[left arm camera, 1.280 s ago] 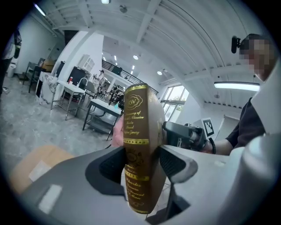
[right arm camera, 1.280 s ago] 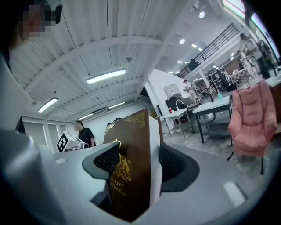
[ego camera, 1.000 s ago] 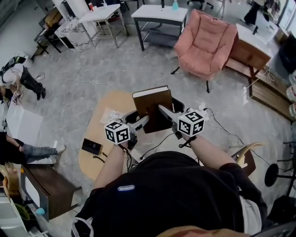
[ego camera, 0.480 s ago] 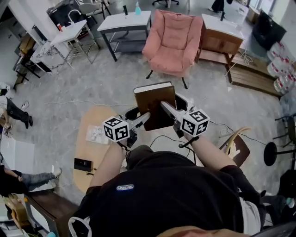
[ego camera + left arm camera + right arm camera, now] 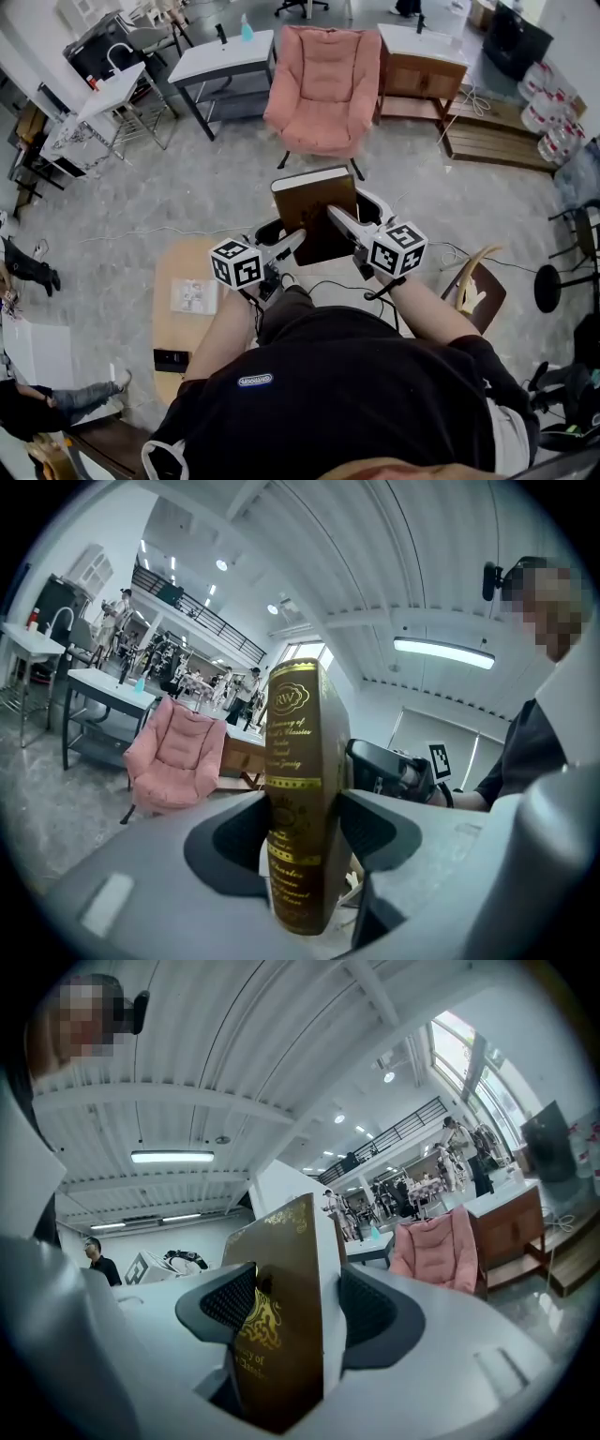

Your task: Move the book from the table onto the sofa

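Grey marbled floor [image 5: 187, 197], and a brown book [image 5: 314, 214] held up above it by two grippers.
Close to the person's black top [image 5: 347, 394], the left gripper [image 5: 292, 240] clamps the book at its spine and the right gripper [image 5: 336, 219] clamps the opposite side, each pair of jaws pressed on the covers. The book hangs in the air, clear of the low wooden table [image 5: 173, 323] at the left, with the pink sofa [image 5: 323, 89] well ahead and a grey desk [image 5: 225, 58] beyond.

support: light wooden table [image 5: 173, 328] | on it: white printed sheet [image 5: 194, 295] mid-top, flat black device [image 5: 169, 360] toward near end, the two apart | floor: grey mottled floor [image 5: 187, 206] | standing on floor: pink armchair [image 5: 323, 89]
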`<action>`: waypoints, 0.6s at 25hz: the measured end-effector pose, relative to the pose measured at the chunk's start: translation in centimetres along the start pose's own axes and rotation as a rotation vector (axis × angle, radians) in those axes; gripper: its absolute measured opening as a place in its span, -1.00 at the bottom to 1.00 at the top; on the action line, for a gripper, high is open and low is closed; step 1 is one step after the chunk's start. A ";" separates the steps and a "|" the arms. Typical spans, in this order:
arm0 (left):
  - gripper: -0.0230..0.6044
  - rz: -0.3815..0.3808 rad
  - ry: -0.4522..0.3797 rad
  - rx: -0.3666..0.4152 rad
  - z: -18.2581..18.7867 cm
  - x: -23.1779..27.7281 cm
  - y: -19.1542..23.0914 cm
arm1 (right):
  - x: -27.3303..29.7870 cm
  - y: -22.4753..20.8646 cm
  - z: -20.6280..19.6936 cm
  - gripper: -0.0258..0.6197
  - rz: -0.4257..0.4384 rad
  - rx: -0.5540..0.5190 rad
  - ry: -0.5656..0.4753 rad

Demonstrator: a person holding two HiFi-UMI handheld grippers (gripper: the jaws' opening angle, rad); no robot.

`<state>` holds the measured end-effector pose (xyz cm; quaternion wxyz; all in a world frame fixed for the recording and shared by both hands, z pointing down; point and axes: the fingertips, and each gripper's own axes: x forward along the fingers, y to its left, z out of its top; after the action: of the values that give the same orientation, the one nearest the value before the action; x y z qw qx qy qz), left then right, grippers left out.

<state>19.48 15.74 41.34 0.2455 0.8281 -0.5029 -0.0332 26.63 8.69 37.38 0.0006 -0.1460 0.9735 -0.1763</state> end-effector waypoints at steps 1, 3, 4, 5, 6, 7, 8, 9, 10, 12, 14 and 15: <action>-0.14 -0.006 0.000 -0.001 0.1 0.2 0.6 | 0.6 -0.3 -0.1 -0.01 -0.006 0.002 0.002; -0.14 -0.021 -0.006 -0.005 0.5 0.6 2.2 | 1.9 -1.0 -0.1 -0.01 -0.018 -0.001 0.001; -0.14 -0.029 -0.012 -0.006 0.9 0.8 3.1 | 2.8 -1.4 0.1 -0.01 -0.023 -0.007 -0.003; -0.14 -0.037 -0.018 -0.008 1.5 1.0 4.1 | 3.9 -1.6 0.5 -0.01 -0.026 -0.013 -0.007; -0.14 -0.044 -0.022 -0.009 2.1 1.0 5.1 | 5.0 -1.9 0.8 -0.01 -0.029 -0.019 -0.012; -0.14 -0.049 -0.025 -0.010 2.9 1.0 6.3 | 6.3 -2.0 1.2 -0.01 -0.031 -0.024 -0.017; -0.14 -0.053 -0.026 -0.010 3.6 0.9 7.4 | 7.6 -2.2 1.6 -0.01 -0.033 -0.026 -0.020; -0.14 -0.056 -0.026 -0.009 4.4 0.8 8.5 | 8.9 -2.3 1.9 -0.01 -0.035 -0.024 -0.024; -0.14 -0.057 -0.026 -0.005 5.2 0.7 9.6 | 10.2 -2.5 2.2 -0.01 -0.037 -0.020 -0.028; -0.14 -0.059 -0.028 0.004 6.7 0.3 11.9 | 12.8 -2.7 2.7 -0.01 -0.037 -0.015 -0.034; -0.15 -0.066 -0.034 0.009 8.2 -0.1 14.2 | 15.5 -2.7 3.2 -0.01 -0.041 -0.021 -0.037; -0.15 -0.071 -0.039 0.011 8.9 -0.3 15.3 | 16.7 -2.8 3.5 -0.01 -0.046 -0.026 -0.039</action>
<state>4.14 6.91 40.23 0.2300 0.8460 -0.4779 -0.0551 11.60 0.21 35.86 0.0133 -0.1717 0.9719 -0.1607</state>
